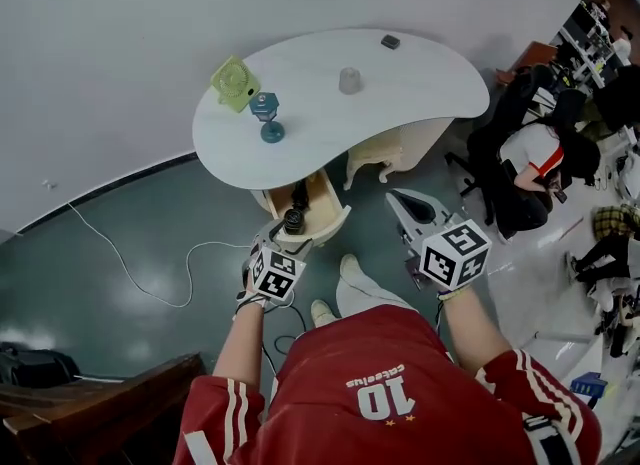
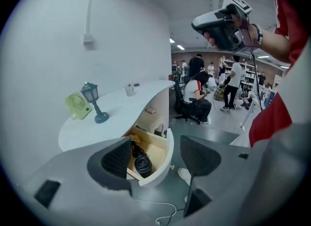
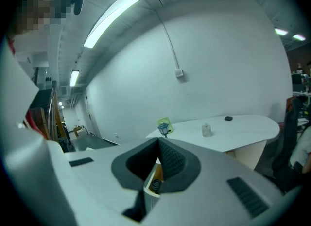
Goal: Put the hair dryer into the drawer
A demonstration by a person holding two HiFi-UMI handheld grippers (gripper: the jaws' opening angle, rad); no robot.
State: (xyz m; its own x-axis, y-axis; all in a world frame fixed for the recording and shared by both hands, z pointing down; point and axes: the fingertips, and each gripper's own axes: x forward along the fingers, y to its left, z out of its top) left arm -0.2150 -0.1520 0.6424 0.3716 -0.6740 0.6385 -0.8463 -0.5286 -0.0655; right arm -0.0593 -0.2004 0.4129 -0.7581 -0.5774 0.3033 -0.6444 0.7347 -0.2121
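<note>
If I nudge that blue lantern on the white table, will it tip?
Likely yes: the lantern stands tall on a thin stem over a small round base. It looks light, so a low push may slide it across the smooth table.

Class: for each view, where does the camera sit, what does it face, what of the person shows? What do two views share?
Head view: on the head, looking down at table, drawer; left gripper, right gripper, forearms, shirt show.
Left gripper view: on that gripper, facing the drawer; right hand shows.
Right gripper view: on that gripper, facing table, wall; shirt edge at left.
Shared: both gripper views show dryer in drawer.
</note>
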